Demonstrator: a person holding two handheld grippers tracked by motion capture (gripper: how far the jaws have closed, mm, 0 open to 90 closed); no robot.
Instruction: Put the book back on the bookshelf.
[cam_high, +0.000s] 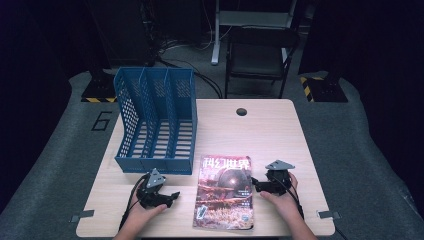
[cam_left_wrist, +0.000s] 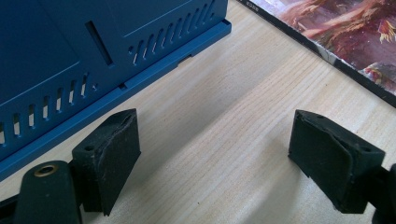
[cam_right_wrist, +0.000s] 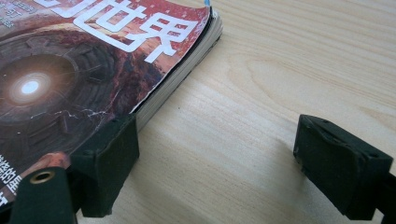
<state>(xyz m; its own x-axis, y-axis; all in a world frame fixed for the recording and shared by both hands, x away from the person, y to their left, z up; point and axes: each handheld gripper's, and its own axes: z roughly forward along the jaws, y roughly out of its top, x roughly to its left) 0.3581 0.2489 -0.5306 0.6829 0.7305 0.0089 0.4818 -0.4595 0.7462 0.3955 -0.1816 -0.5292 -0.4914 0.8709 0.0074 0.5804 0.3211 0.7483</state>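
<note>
High view: magazine (cam_high: 224, 192) lies flat on the worktop (cam_high: 270, 130), near its front edge, just right of the blue file rack (cam_high: 156, 120). Left gripper (cam_high: 172, 196) sits left of the magazine, fingers (cam_left_wrist: 112, 154) released, nothing between. Right gripper (cam_high: 254, 184) at the magazine's right edge, fingers (cam_right_wrist: 343, 163) spread wide, one finger close against the page edge.

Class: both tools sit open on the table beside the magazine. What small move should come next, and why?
Probably slide the right tool sideways so its open jaws straddle the magazine edge. One jaw already sits beside that edge, nothing is gripped yet, and the blue file rack stands empty behind the left tool.
</note>
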